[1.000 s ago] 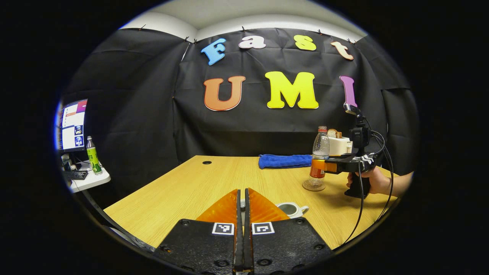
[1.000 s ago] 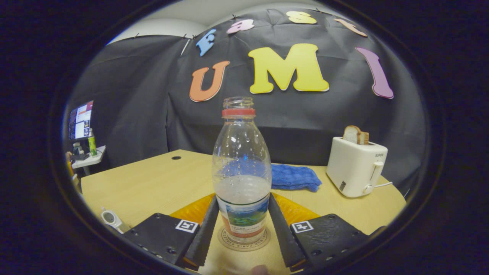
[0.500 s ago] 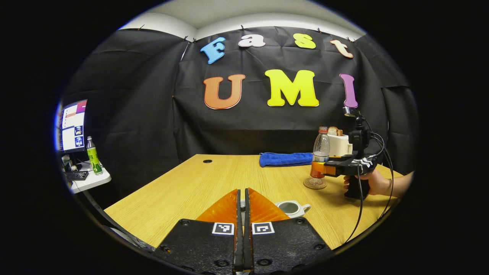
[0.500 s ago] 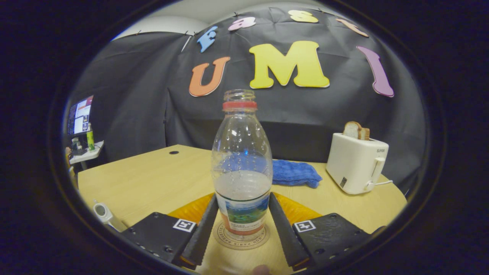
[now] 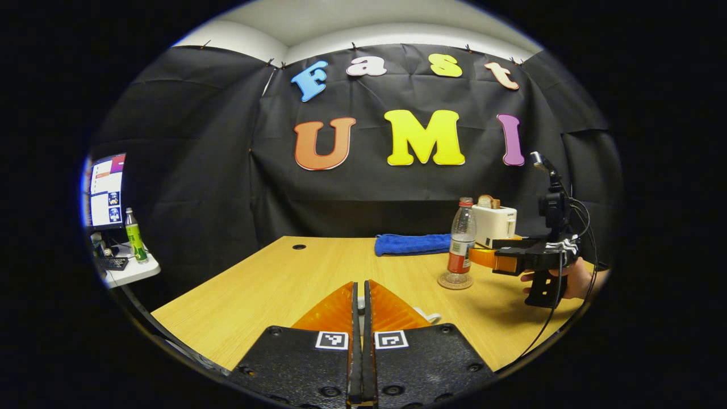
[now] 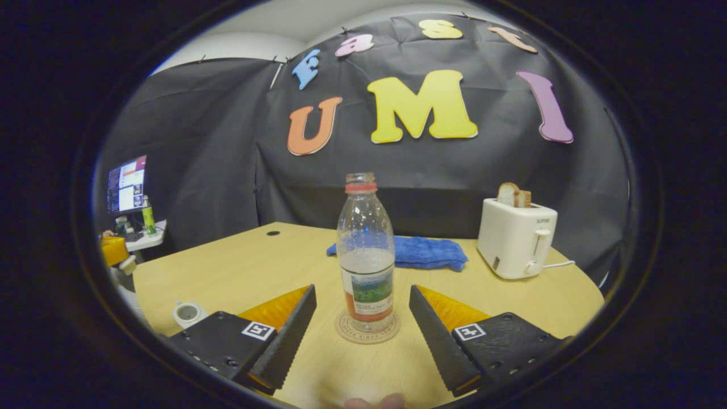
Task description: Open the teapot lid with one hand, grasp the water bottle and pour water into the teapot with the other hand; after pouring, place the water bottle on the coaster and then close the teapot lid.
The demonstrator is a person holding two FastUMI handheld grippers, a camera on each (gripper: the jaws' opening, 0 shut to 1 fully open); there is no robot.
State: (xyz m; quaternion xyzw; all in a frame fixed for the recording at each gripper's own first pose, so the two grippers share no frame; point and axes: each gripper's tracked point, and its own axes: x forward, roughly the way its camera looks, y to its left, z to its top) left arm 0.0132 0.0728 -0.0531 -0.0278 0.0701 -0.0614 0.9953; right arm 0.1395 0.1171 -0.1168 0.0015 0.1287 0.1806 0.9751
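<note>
**A:** Where was your water bottle (image 6: 366, 255) at that moment?

**B:** It stood upright on the round coaster (image 6: 367, 328) on the wooden table (image 6: 255, 267), uncapped and partly filled. Your right gripper (image 6: 363, 318) had its fingers spread wide apart, one on each side of the bottle and touching neither side of it.

**A:** And from your other side?

**B:** In the left gripper view the bottle (image 5: 460, 241) stood on the coaster (image 5: 454, 281), with your right gripper (image 5: 483, 257) just beside it and your hand (image 5: 571, 278) on its handle.

**A:** What about your left gripper (image 5: 358, 301)?

**B:** Its fingers were pressed together. What they held between them was hidden, so I cannot tell. A bit of the white teapot (image 5: 427, 314) peeked out just past them; in the right gripper view the teapot (image 6: 187, 312) sat open at the table's near left.

**A:** Anything else on your table?

**B:** A blue cloth (image 6: 423, 253) lay behind the bottle, and a white toaster (image 6: 515, 238) with bread in it stood to the right.
</note>
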